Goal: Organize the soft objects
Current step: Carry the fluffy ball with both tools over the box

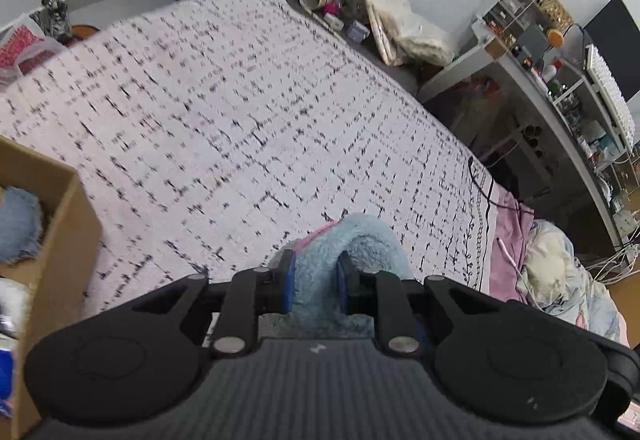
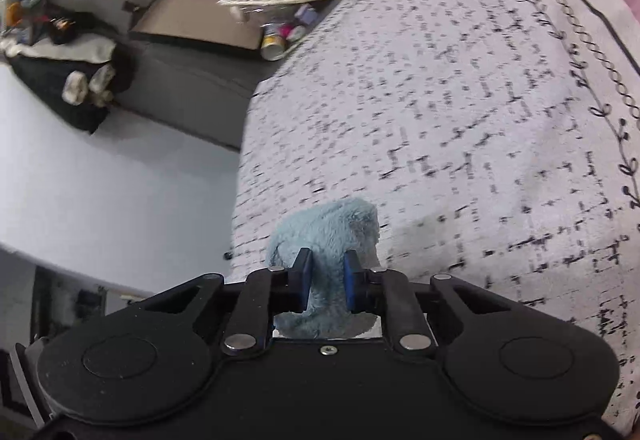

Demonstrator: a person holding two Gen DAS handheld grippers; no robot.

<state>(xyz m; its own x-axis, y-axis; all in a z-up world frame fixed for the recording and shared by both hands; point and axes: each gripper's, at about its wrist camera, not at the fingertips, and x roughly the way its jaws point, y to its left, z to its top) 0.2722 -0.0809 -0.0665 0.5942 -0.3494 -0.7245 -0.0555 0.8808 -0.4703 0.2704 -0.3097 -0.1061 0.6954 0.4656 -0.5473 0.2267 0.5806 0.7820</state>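
Left wrist: both grippers (image 1: 316,276) (image 2: 327,280) pinch blue plush (image 1: 352,240), prob. same one.

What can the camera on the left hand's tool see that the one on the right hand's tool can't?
Only the left view shows the cardboard box with something fluffy inside, and the cluttered shelves. Only the right view shows the open flat case on the floor. Both show the patterned bedspread, and the left tongs and right tongs, each shut on light blue plush.
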